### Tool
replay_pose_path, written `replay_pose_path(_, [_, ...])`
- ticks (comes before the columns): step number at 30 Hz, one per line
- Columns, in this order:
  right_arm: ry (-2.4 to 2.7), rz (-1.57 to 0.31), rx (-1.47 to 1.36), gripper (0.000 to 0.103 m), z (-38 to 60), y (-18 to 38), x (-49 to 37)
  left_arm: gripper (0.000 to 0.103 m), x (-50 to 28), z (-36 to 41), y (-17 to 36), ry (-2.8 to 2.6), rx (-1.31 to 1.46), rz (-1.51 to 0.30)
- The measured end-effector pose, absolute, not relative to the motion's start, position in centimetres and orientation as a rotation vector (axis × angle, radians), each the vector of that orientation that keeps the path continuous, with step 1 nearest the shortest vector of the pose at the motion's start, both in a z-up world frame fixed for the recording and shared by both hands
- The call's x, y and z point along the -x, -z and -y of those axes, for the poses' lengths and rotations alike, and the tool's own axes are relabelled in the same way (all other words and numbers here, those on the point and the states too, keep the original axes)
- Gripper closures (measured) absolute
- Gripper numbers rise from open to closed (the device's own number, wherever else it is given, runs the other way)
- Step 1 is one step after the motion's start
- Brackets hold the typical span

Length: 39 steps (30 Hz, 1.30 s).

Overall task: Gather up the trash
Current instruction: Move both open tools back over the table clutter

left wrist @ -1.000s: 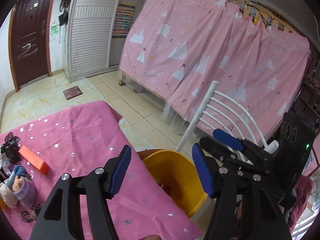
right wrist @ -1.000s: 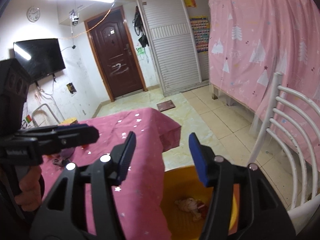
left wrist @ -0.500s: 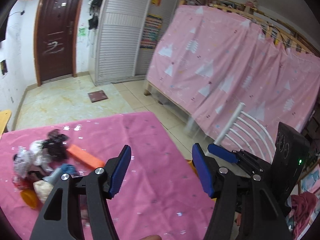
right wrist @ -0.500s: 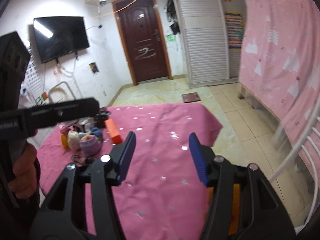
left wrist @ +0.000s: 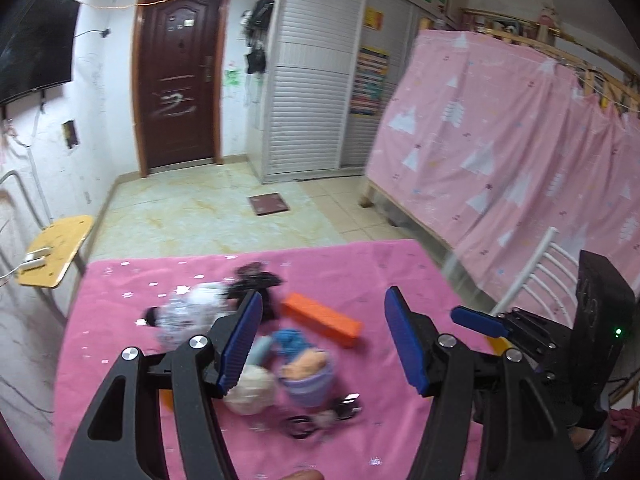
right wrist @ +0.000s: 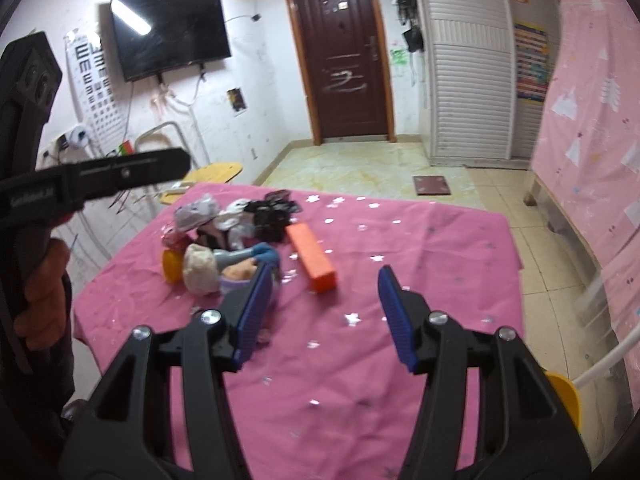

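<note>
Both tongs are standing wide apart and holding nothing. The left gripper (left wrist: 322, 338) is hovering over the trash pile (left wrist: 280, 356); the right gripper (right wrist: 322, 316) is hanging over bare pink tablecloth (right wrist: 420, 248) with the pile (right wrist: 232, 244) ahead and to its left.

Task items: the pile is sitting on the left half of the table, well back from the far edge. The orange block (right wrist: 312, 258) is lying on the pile's right flank, angled, with its near end apart from the rest. The purple cup (left wrist: 310, 380), cream wad (left wrist: 250, 394) and blue piece (left wrist: 292, 340) are crowding together; contact between them cannot be told, as the left view is blurred.

Open room: the cloth's right half is lying bare out to the table's right edge, beyond which tiled floor (right wrist: 380, 160) is running to the door (right wrist: 344, 56).

View differences: the right wrist view alone is showing the yellow bin rim (right wrist: 566, 400) at lower right, off the table edge beside a white chair rail (right wrist: 604, 360), and the hand (right wrist: 40, 280) gripping the left tool. The left wrist view is showing the chair back (left wrist: 536, 276) and the right tool's blue finger (left wrist: 478, 322).
</note>
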State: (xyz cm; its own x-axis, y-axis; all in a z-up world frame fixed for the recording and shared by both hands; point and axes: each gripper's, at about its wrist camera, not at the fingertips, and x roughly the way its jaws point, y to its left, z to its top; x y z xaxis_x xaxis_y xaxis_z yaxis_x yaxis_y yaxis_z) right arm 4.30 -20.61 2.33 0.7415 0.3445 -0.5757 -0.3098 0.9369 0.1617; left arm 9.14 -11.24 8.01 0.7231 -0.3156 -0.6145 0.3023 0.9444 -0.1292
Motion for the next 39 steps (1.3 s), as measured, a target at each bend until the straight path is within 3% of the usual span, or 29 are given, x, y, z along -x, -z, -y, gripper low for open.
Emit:
replay_pose_path(8, [-0.428, -0.687, -0.015, 0.049, 16.5, -1.5, -5.8, 0.045, -9.4, 5.3, -7.0, 0.234, 0.037, -0.692])
replay_pose_path(10, [-0.442, -0.698, -0.006, 0.042, 15.5, -1.3, -6.1, 0.045, -9.6, 4.1, -6.2, 0.207, 0.032, -0.718])
replay_pose_path(18, [-0.482, -0.736, 0.023, 0.042, 12.6, -0.3, -6.8, 0.044, -9.3, 0.7, -1.9, 0.182, 0.041, -0.807])
replay_pose_path(39, [-0.488, -0.802, 0.03, 0.042, 11.1, 1.8, -8.4, 0.044, -11.3, 1.5, 4.0, 0.23, 0.032, -0.935])
